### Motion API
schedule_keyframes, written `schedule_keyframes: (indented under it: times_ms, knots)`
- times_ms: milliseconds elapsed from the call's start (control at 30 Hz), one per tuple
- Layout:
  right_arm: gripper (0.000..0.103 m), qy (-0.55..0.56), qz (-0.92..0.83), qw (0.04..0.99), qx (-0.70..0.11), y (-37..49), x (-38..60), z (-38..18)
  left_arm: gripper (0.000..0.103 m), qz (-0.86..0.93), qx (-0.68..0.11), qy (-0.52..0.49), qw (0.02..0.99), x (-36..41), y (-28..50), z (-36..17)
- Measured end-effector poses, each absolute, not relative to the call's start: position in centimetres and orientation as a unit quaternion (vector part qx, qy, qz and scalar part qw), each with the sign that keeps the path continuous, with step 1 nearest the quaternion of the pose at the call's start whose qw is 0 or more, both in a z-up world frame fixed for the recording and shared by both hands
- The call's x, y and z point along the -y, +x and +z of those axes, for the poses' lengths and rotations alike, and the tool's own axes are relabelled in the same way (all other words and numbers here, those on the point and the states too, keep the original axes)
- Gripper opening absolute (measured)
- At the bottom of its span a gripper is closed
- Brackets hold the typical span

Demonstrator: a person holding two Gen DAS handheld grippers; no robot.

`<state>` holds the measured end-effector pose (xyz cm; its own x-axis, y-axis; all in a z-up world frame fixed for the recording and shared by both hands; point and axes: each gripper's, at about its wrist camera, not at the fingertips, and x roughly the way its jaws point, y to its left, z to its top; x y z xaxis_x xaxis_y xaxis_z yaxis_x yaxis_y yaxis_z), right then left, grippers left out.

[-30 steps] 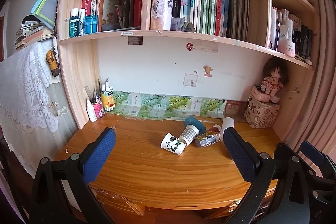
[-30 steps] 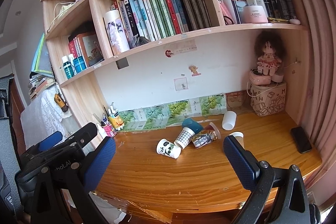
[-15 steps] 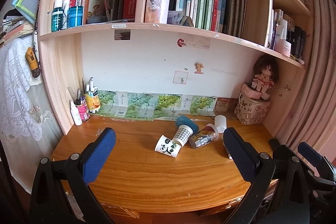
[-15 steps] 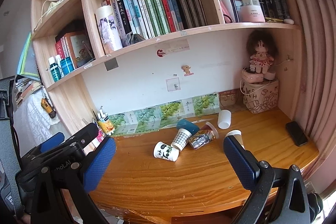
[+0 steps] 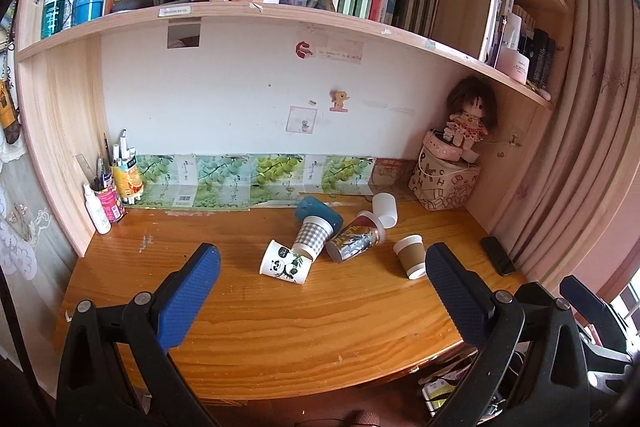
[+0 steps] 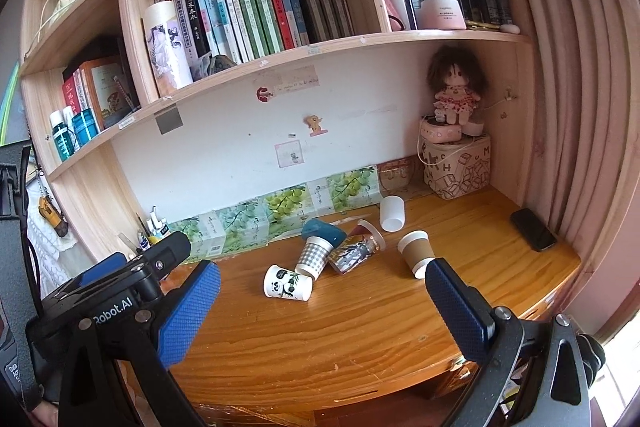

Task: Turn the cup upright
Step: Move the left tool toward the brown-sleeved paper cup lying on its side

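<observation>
Loosely scattered paper cups (image 5: pixel 285 263) lying sideways on glossy grained wooden desk (image 5: pixel 280 331), both grippers' textured blue jaws spread wide, gripping nothing

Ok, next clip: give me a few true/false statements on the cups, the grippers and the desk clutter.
1. The panda cup lies on its side on the desk. True.
2. The left gripper is shut on a cup. False: it is open and holds nothing.
3. The brown-sleeved cup stands upright. False: it lies tipped over.
4. A black phone lies near the curtain. True.
5. The right gripper is open, short of the cups. True.
</observation>
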<state>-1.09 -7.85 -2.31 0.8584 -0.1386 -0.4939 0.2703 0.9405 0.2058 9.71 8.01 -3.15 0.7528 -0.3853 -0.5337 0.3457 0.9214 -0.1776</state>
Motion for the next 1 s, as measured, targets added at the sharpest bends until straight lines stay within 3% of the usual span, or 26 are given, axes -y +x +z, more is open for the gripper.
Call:
schedule_keyframes:
  times_ms: [467, 1000]
  knots:
    - [0.103, 0.145, -0.122, 0.938, -0.292, 1.7, 12.5, -5.3, 0.102, -0.166, -0.381, -0.014, 0.910, -3.0, 13.6, -6.3]
    - [0.103, 0.105, -0.105, 0.927, -0.345, 9.1, 24.2, -7.7, 0.102, -0.153, -0.489, -0.016, 0.859, 9.1, 22.0, -9.8]
